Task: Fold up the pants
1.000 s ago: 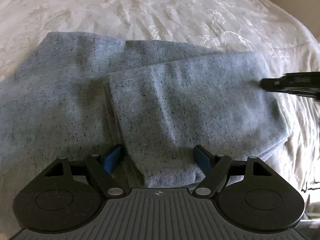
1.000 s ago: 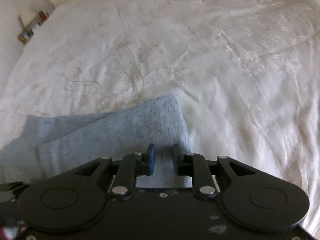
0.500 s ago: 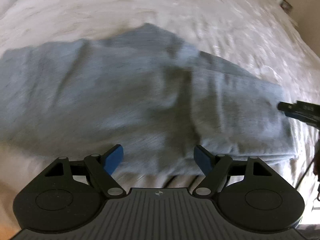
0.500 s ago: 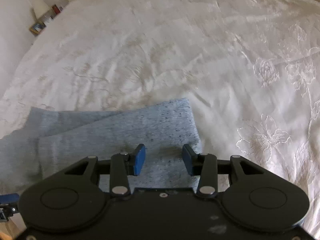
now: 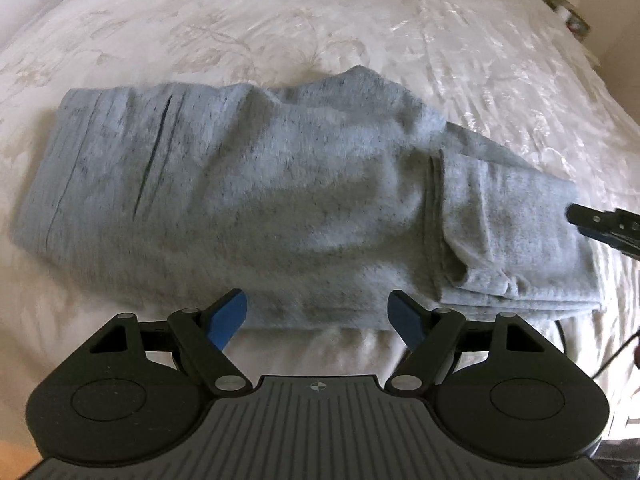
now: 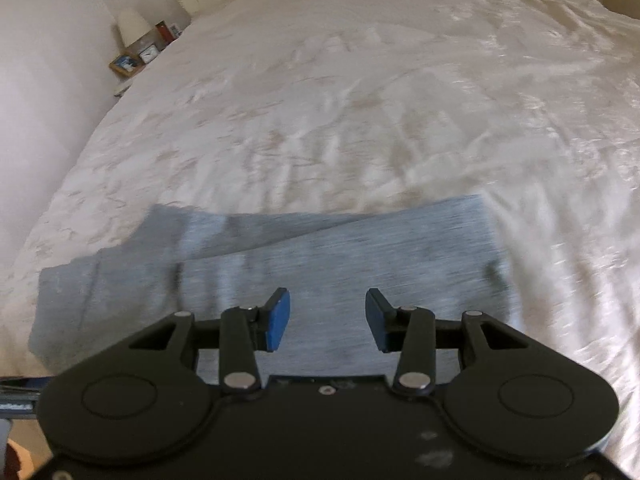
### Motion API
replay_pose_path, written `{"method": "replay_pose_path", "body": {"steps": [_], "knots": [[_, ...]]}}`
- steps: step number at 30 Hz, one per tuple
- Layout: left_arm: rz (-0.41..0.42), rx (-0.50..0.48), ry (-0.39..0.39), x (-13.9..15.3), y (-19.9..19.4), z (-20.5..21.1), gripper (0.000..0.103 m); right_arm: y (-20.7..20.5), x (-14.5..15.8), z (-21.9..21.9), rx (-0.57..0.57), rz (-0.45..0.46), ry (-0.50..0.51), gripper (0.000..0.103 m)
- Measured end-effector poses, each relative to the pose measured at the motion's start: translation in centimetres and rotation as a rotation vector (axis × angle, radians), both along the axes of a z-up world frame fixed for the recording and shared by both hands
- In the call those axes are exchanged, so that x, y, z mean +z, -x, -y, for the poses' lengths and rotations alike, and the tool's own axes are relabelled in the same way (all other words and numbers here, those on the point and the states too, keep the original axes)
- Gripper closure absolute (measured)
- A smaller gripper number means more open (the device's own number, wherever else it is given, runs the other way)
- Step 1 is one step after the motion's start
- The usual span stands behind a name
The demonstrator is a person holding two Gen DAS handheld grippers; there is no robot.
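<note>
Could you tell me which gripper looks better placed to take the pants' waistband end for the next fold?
Probably the left. The left gripper hangs open at the near edge of the pants, nearer the waistband end. The right gripper, also open and empty, sits over the folded leg end.

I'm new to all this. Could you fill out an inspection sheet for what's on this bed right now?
Surface: white embroidered bedspread, lightly wrinkled.
Job's things: grey pants lying folded, a doubled layer at one end.
Clutter: nothing seen on the bed.
Grippers: left gripper jaws wide apart, nothing between them; right gripper jaws apart, above the pants, gripping nothing.
Cables: dark cable at the bed's edge.
Surroundings: lamp, clock and picture frame beside the bed.
</note>
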State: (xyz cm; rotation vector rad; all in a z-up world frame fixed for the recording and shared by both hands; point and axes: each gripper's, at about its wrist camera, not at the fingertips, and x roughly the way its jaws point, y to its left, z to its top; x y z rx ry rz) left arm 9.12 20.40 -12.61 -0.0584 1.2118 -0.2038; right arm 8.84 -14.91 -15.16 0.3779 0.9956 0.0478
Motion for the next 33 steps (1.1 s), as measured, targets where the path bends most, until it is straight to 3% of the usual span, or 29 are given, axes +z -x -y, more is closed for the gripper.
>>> {"method": "replay_pose_path", "body": {"steps": [4, 9, 17, 21, 25, 29, 33], "knots": [[0.006, -0.078, 0.015, 0.0, -1.2, -2.1, 0.026, -0.7, 0.3, -4.7, 0.014, -0.014, 0.008, 0.059], [0.015, -0.095, 0.041, -0.1, -3.4, -6.2, 0.026, -2.5, 0.2, -11.3, 0.049, -0.026, -0.003, 0.064], [0.021, -0.142, 0.046, -0.3, -7.0, -11.6, 0.026, -9.2, -2.2, -18.5, 0.071, -0.025, 0.057, 0.068], [0.015, -0.131, 0.067, -0.6, -8.0, -13.3, 0.026, -12.0, -4.9, -20.5, 0.07, -0.093, 0.121, 0.087], [0.002, -0.15, 0.088, -1.0, -8.4, -13.8, 0.026, -12.4, -6.4, -21.9, 0.121, -0.117, 0.197, 0.088], [-0.006, -0.167, 0.111, -1.2, -8.9, -14.4, 0.026, -11.6, -5.0, -21.9, 0.104, -0.11, 0.192, 0.085], [0.011, -0.156, 0.128, -0.8, -9.1, -15.2, 0.026, -8.3, -3.3, -22.6, 0.12, -0.09, 0.188, 0.084]]}}
